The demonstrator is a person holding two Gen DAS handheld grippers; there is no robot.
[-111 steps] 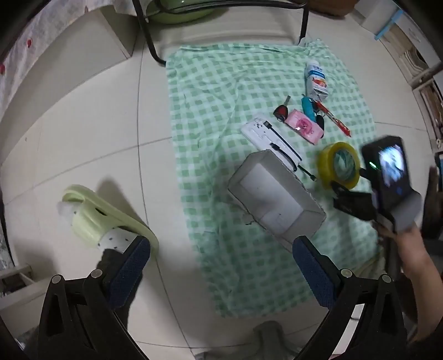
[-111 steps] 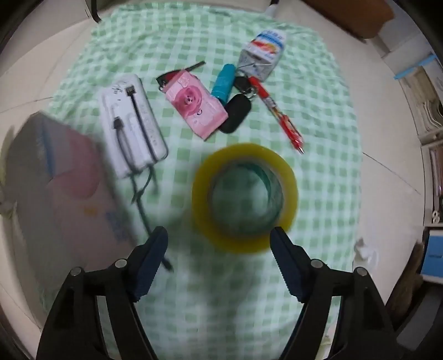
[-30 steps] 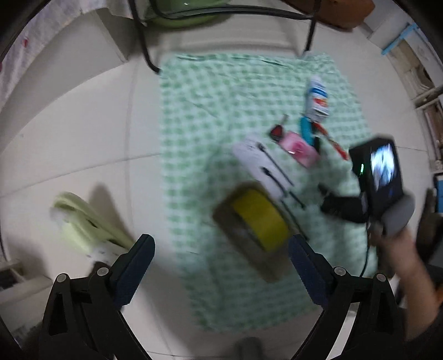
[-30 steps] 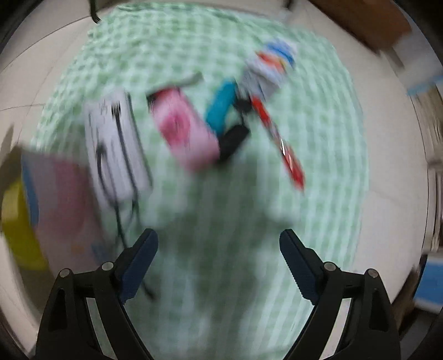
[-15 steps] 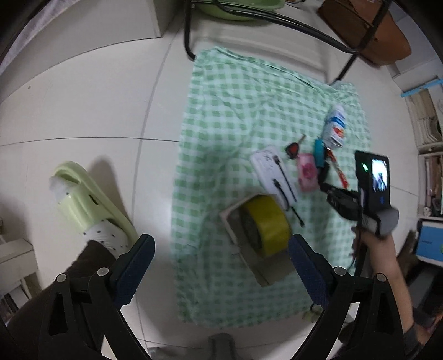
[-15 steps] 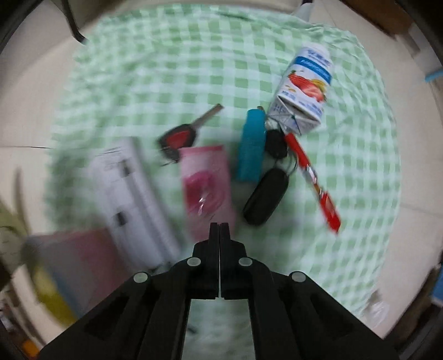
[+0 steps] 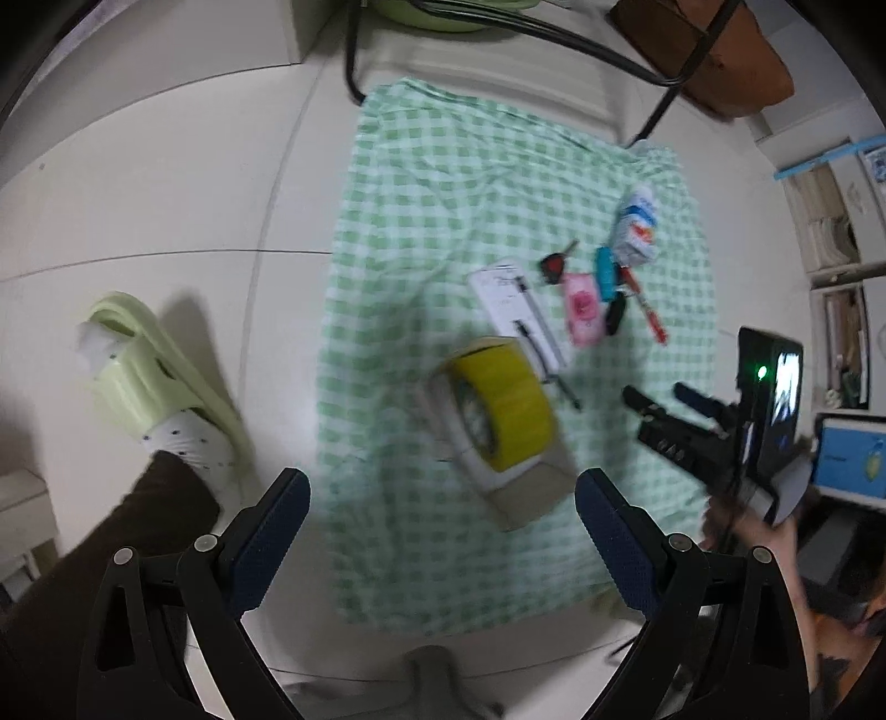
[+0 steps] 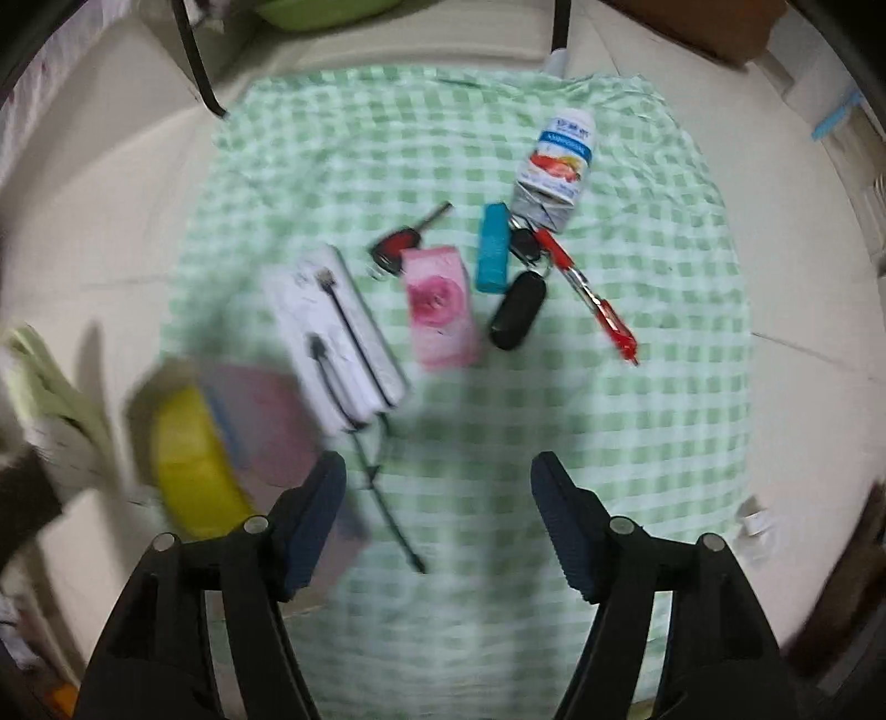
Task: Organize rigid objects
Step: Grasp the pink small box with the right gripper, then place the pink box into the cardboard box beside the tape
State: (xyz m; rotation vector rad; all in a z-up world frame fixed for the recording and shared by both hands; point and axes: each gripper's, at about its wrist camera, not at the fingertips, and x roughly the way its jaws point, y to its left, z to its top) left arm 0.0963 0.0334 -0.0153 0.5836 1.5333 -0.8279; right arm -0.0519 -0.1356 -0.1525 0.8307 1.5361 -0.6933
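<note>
A yellow tape roll (image 7: pixel 506 404) stands in an open cardboard box (image 7: pixel 526 490) on a green checked cloth (image 7: pixel 443 183); both also show blurred in the right wrist view, roll (image 8: pixel 191 462) and box (image 8: pixel 266 421). Beyond lie a white power strip (image 8: pixel 338 338) with a black cable, a pink box (image 8: pixel 440 307), a red key (image 8: pixel 396 246), a blue lighter (image 8: pixel 493 246), a black key fob (image 8: pixel 518 310), a red pen (image 8: pixel 590 291) and a small carton (image 8: pixel 556 166). My left gripper (image 7: pixel 440 518) is open and empty above the box. My right gripper (image 8: pixel 437 509) is open and empty over the cloth; it also shows in the left wrist view (image 7: pixel 670 396).
A green slipper on a socked foot (image 7: pixel 149 382) rests on the tiled floor left of the cloth. Black chair legs (image 7: pixel 354 66) and a green basin stand beyond the cloth. A brown bag (image 7: pixel 703 50) and shelves are at the far right.
The tape roll went from the cloth into the box. My right gripper, shut half a second ago, has opened and pulled back. My left gripper has risen and shifted a little.
</note>
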